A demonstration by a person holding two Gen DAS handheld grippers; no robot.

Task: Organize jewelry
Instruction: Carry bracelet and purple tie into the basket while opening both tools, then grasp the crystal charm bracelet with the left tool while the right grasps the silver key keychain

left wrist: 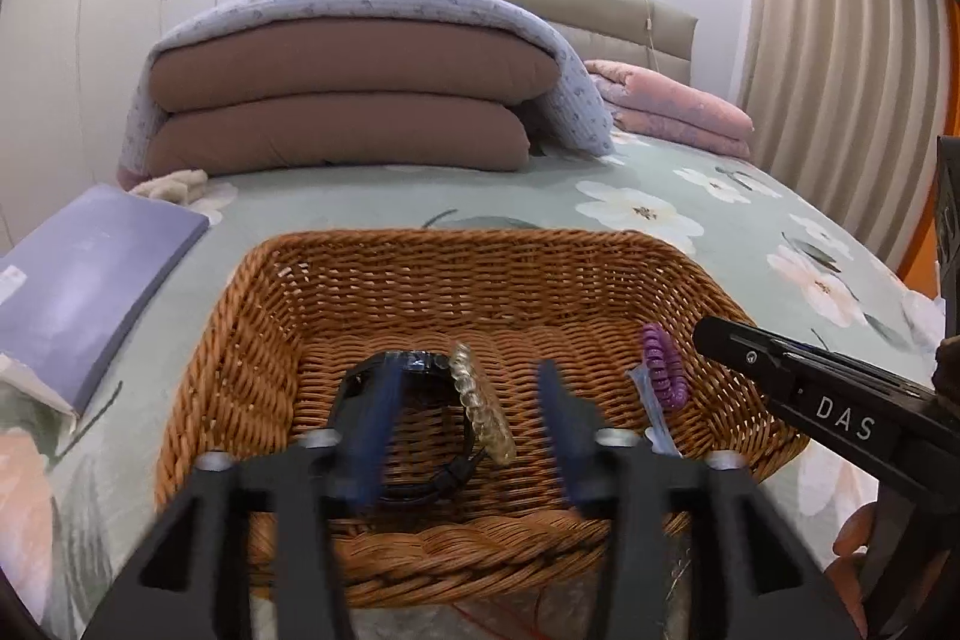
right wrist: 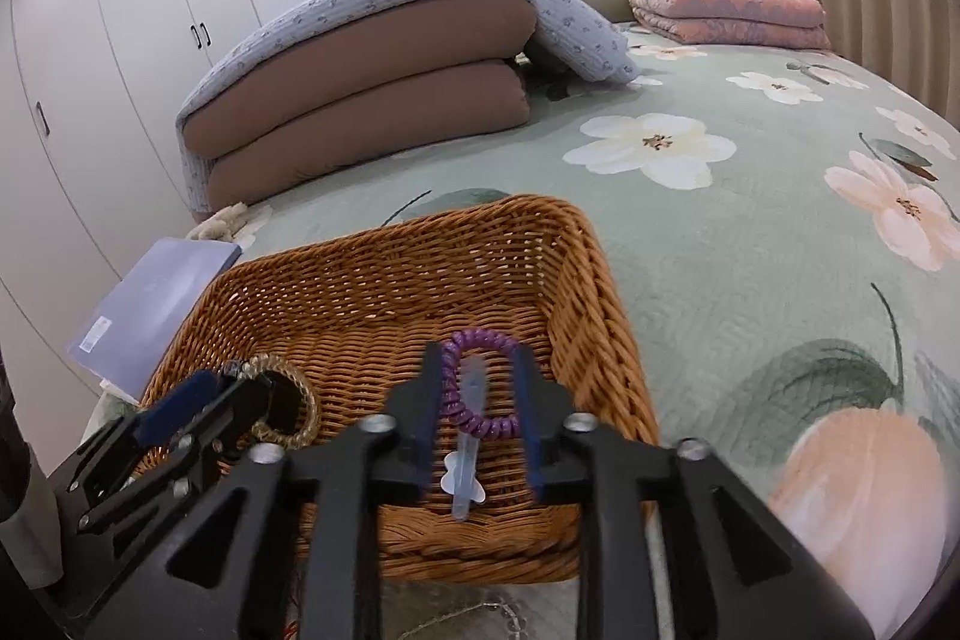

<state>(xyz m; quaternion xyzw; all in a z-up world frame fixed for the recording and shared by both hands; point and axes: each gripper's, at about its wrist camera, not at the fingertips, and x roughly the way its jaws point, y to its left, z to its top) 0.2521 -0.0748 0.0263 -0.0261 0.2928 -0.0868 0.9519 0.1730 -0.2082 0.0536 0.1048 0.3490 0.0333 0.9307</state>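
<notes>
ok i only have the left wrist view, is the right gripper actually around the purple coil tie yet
observer: yes. In the right wrist view the right gripper has one finger on each side of the purple coil tie. I cannot tell if the pads are squeezing it.
operator: whats the clear thing next to it
observer: a clear plastic clip with a flower-shaped end. It lies on the floor of the basket and runs lengthwise through the coil's loop, between the two fingers.
</notes>
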